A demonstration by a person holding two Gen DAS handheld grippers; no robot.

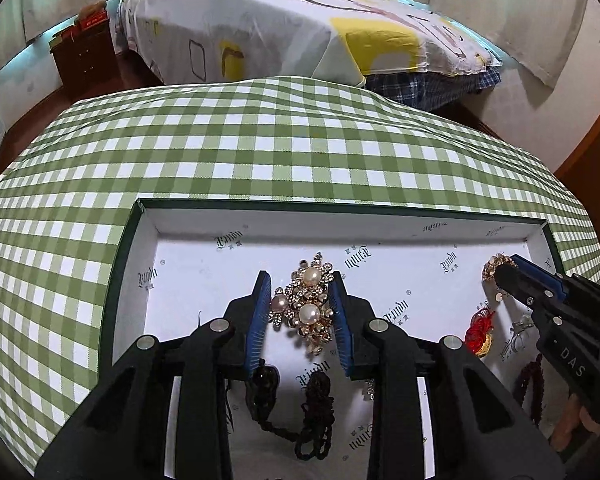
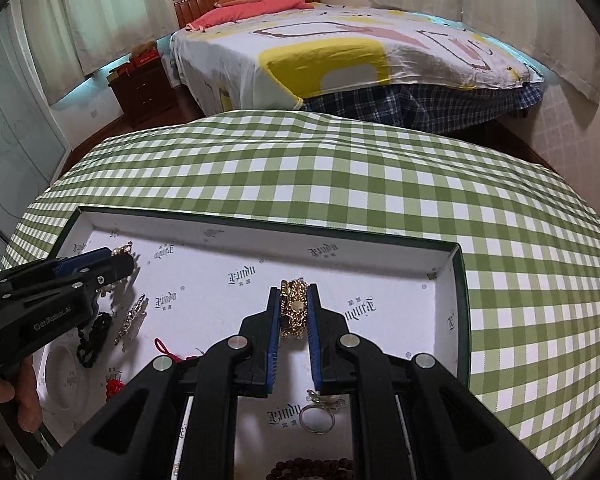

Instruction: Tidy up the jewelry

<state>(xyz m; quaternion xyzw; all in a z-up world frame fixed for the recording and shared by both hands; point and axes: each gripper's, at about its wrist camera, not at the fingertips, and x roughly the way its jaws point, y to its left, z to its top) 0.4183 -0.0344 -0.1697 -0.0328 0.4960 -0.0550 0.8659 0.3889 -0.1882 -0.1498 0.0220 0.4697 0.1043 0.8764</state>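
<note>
While gripped, pearl brooch (image 1: 306, 306) between left tongs (image 1: 300, 300)

even, soft daylight through the curtains (image 2: 100, 12) at far left and far right; room bright, no harsh glare. white box floor (image 1: 220, 272) reads clean, slightly washed. soft short shadows beneath the pearl brooch (image 1: 304, 300) and the near jewelry. strong fisheye bending: checked cloth (image 1: 260, 140) bulges, corners vignette black. near gripper bodies slightly soft; centre sharp.
</note>
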